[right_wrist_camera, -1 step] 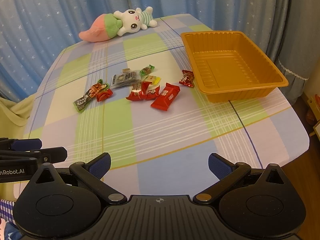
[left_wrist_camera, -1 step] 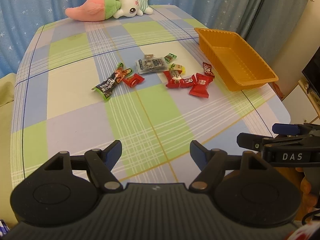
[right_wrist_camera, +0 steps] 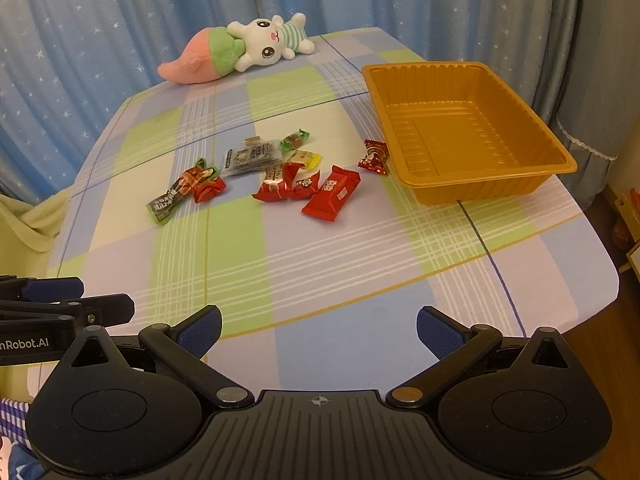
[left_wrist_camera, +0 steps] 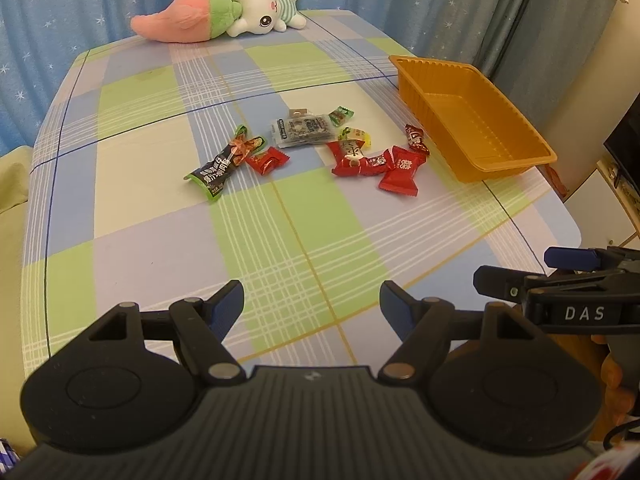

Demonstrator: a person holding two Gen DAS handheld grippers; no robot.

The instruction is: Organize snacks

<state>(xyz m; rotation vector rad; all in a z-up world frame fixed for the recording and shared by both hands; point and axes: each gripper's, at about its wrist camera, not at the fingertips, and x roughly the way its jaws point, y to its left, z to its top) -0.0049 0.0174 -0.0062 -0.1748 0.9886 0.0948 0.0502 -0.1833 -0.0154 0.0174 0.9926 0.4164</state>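
Several wrapped snacks lie loose mid-table: a large red pack (right_wrist_camera: 330, 193) (left_wrist_camera: 401, 171), a small dark red candy (right_wrist_camera: 374, 157) (left_wrist_camera: 415, 139) beside the tray, a clear-and-black pack (right_wrist_camera: 250, 158) (left_wrist_camera: 303, 131), a long black-green pack (right_wrist_camera: 168, 201) (left_wrist_camera: 213, 171). The empty orange tray (right_wrist_camera: 520, 190) (left_wrist_camera: 506, 168) stands right of them. My left gripper (left_wrist_camera: 311, 304) is open and empty over the near table edge. My right gripper (right_wrist_camera: 319, 330) is open and empty, also near the front edge, far from the snacks.
A pink-green-white plush toy (right_wrist_camera: 236, 50) (left_wrist_camera: 216, 18) lies at the far edge of the checked tablecloth (right_wrist_camera: 320, 264). Blue star curtains (right_wrist_camera: 120, 8) hang behind. The table's right edge (right_wrist_camera: 608, 264) drops to the floor.
Nothing has visibly changed; both grippers stay open and still.
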